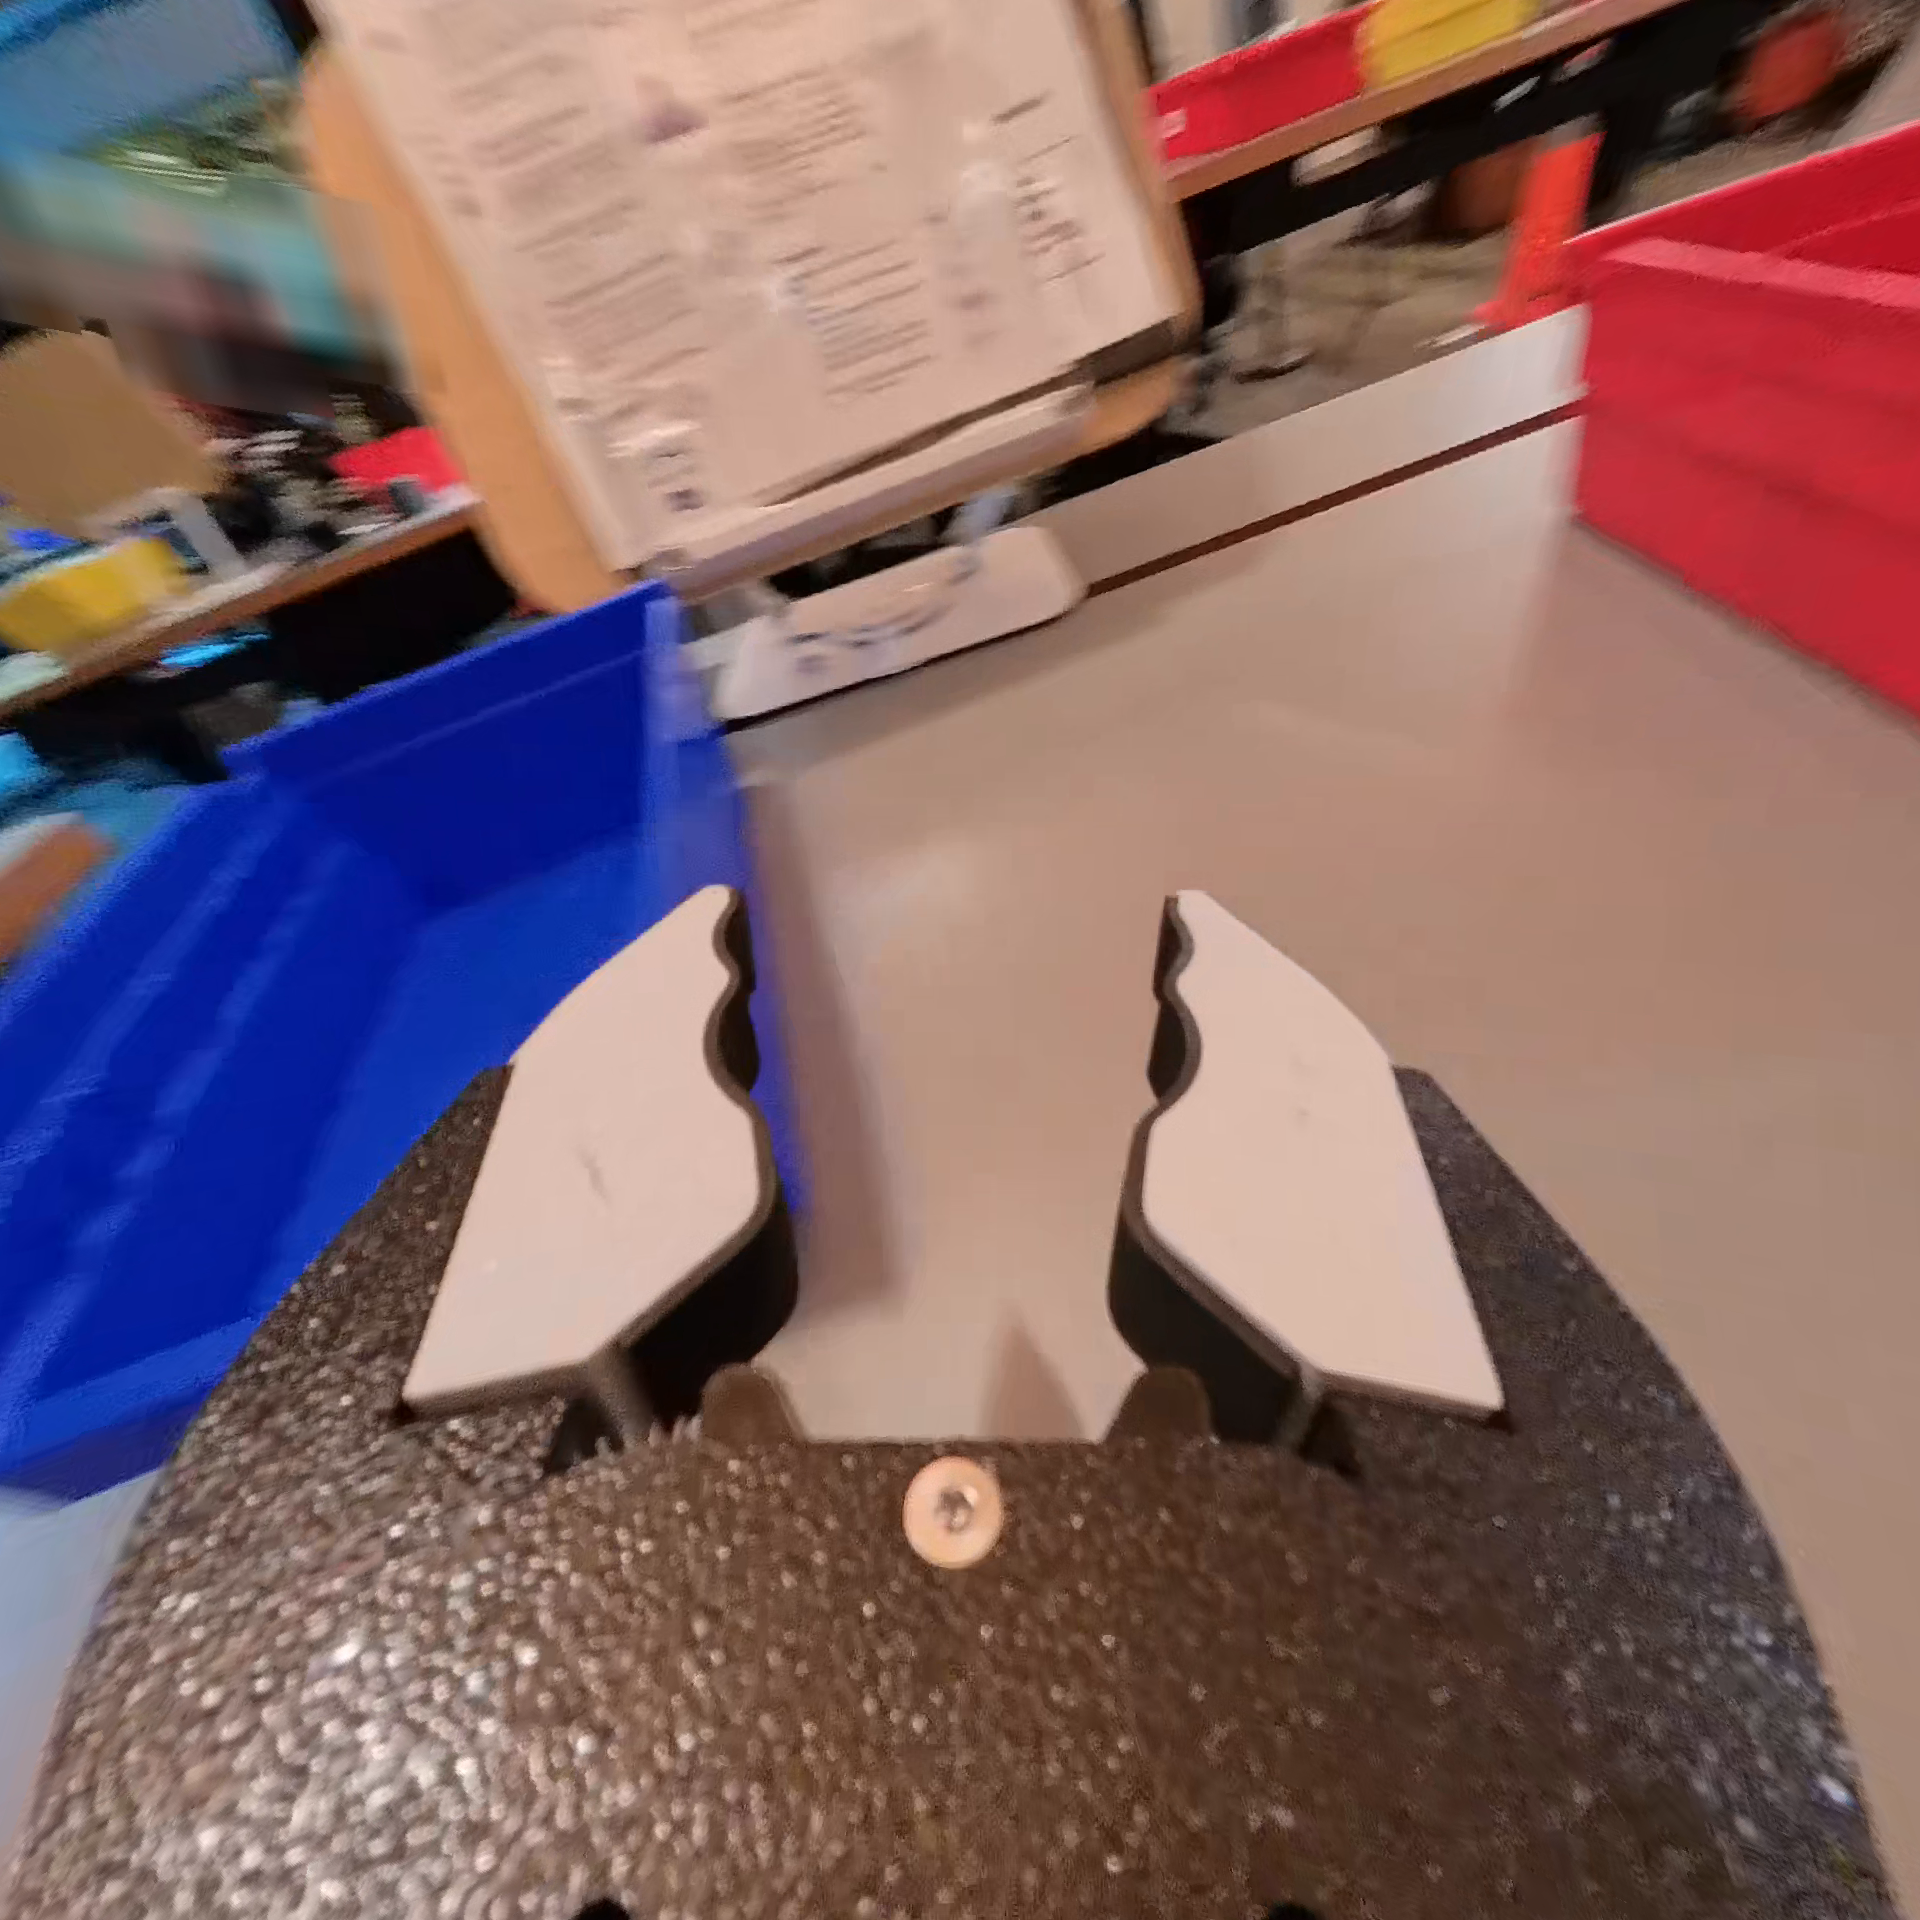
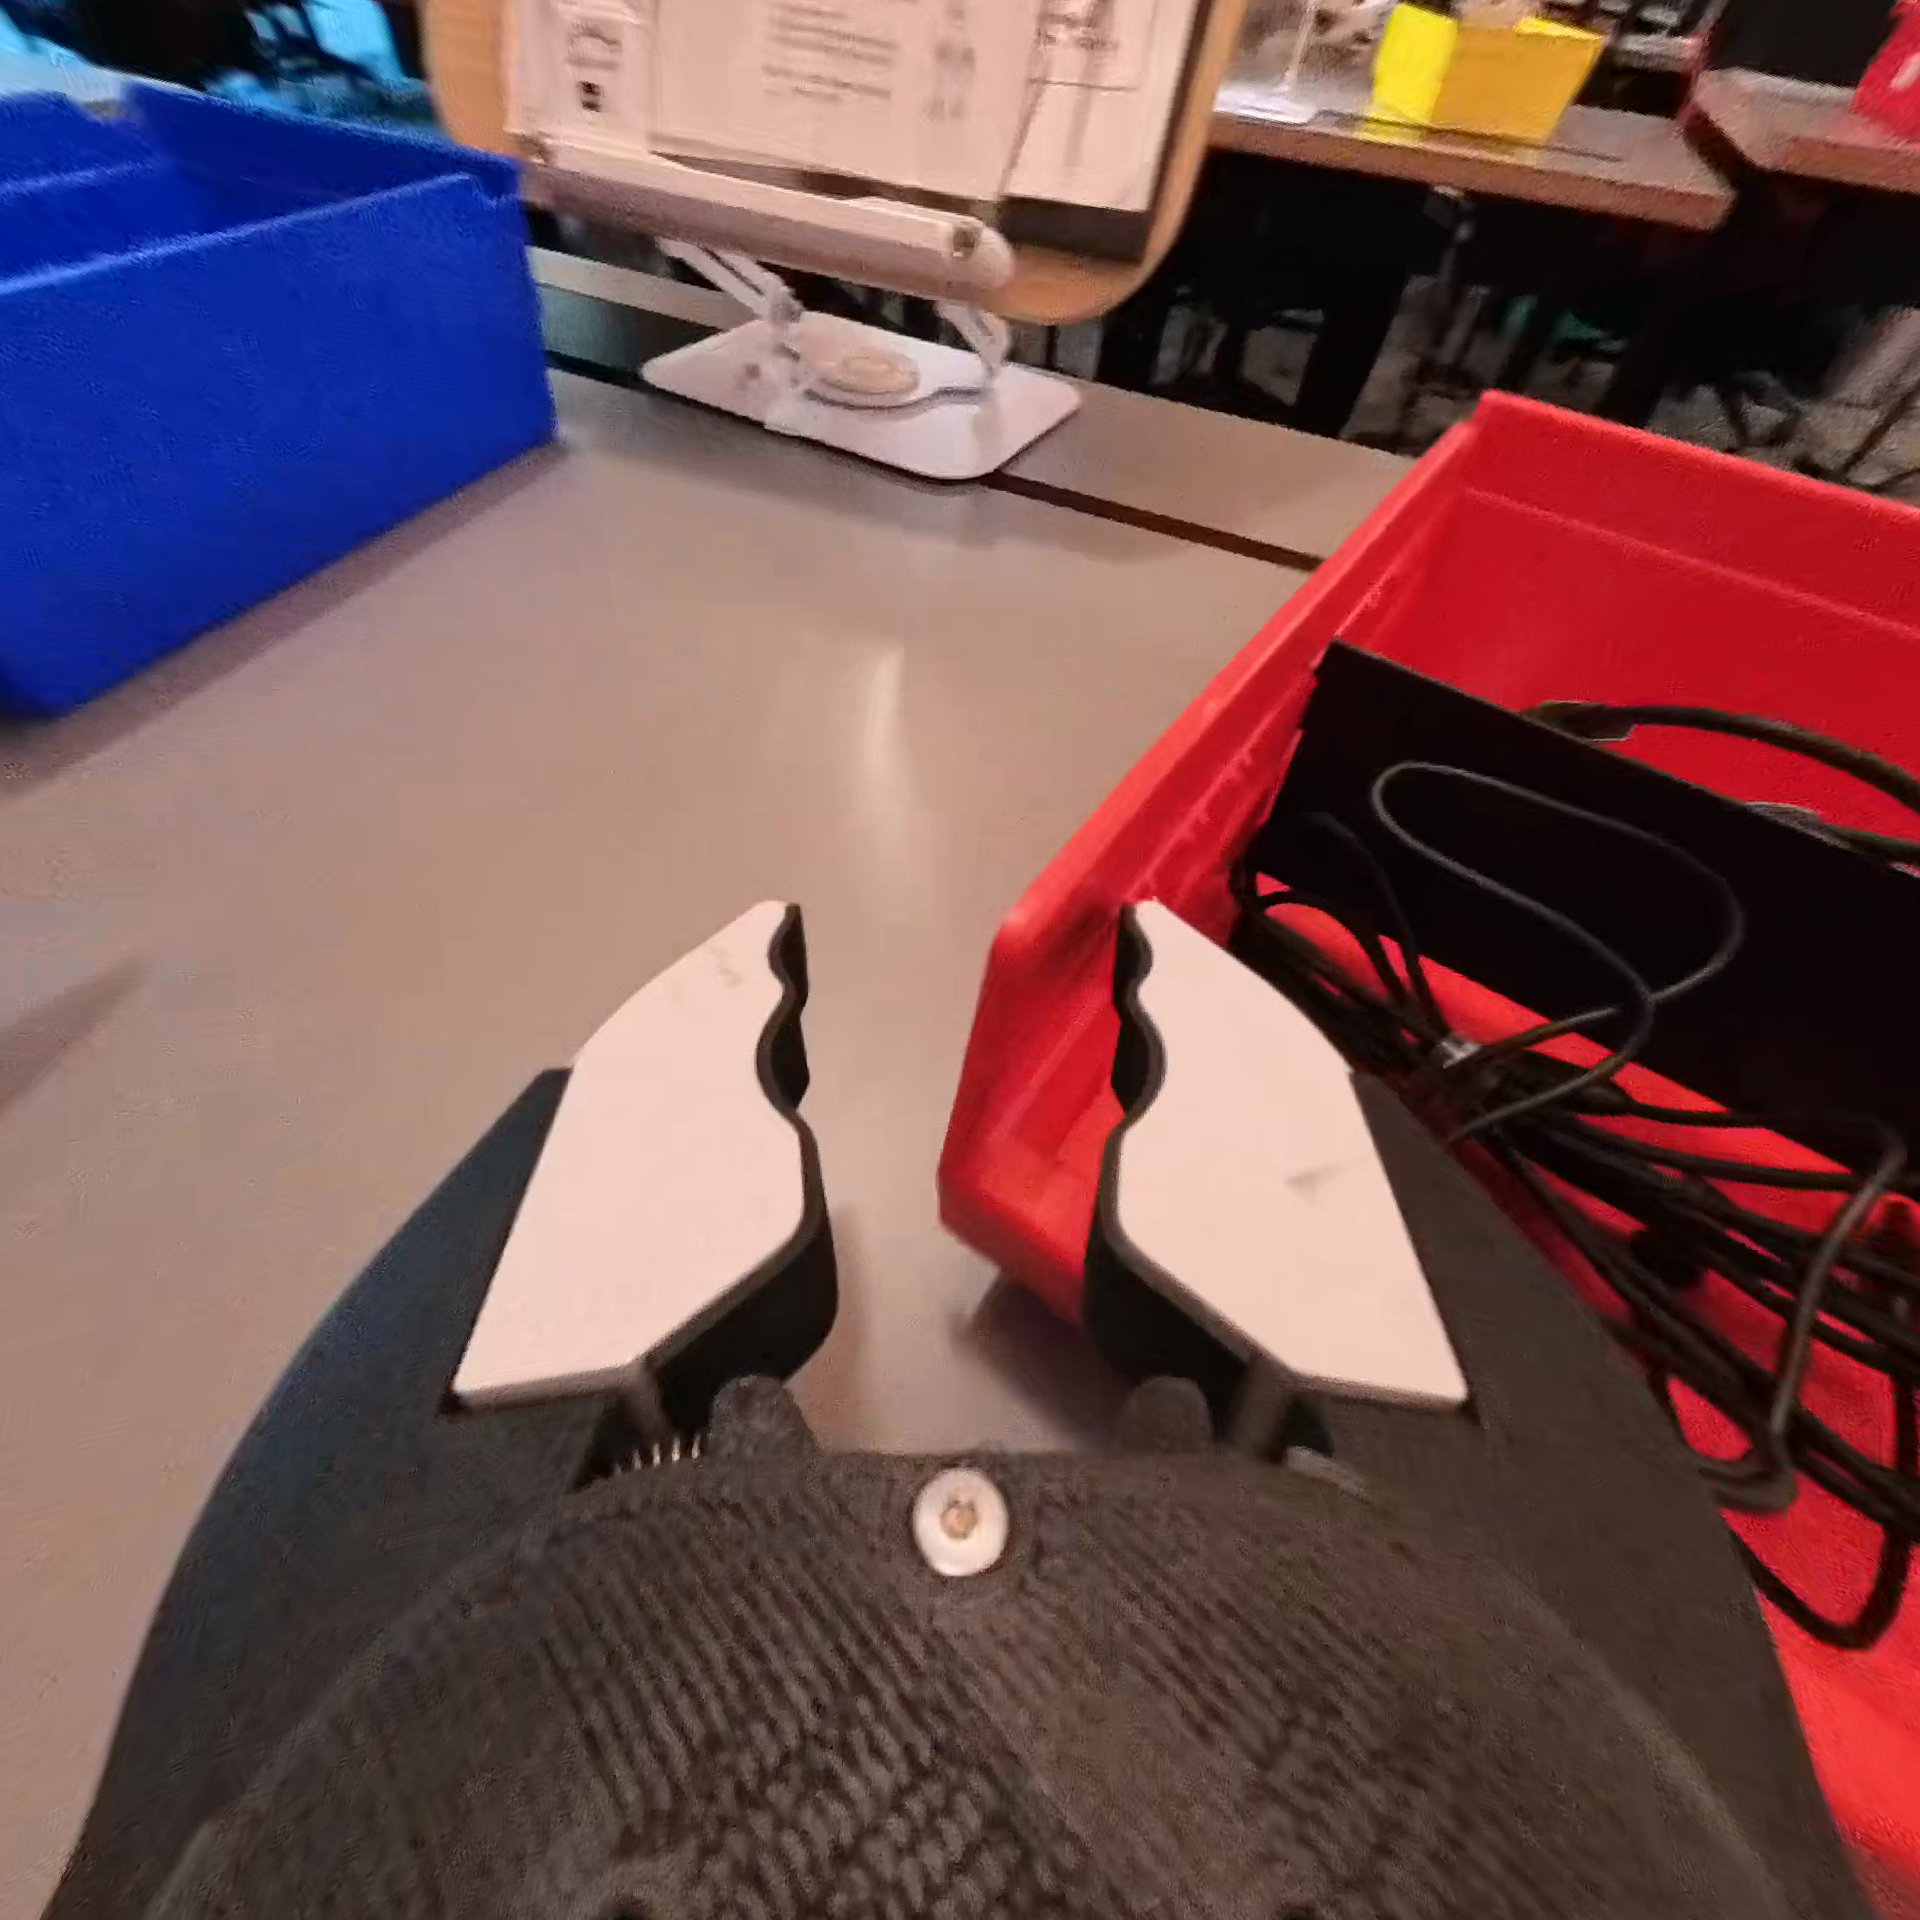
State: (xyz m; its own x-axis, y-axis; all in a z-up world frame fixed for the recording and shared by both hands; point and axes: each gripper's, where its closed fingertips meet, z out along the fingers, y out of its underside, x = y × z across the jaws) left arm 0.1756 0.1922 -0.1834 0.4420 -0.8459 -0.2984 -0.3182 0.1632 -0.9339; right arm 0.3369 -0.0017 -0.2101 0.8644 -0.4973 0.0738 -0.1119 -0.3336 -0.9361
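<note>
The right gripper (image 2: 961, 935) stood wide open and empty above the near corner of the red bin (image 2: 1060, 1039), whose black cables (image 2: 1621, 1174) lay just to its right. The left gripper (image 1: 956, 925), likewise open and empty, hung over the grey tabletop (image 1: 1299, 831) beside the blue bin's (image 1: 312, 987) right wall.

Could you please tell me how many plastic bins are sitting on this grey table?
2: a blue bin on the left by the left tool, a red bin on the right beside the right tool. Others may sit outside view.
</note>
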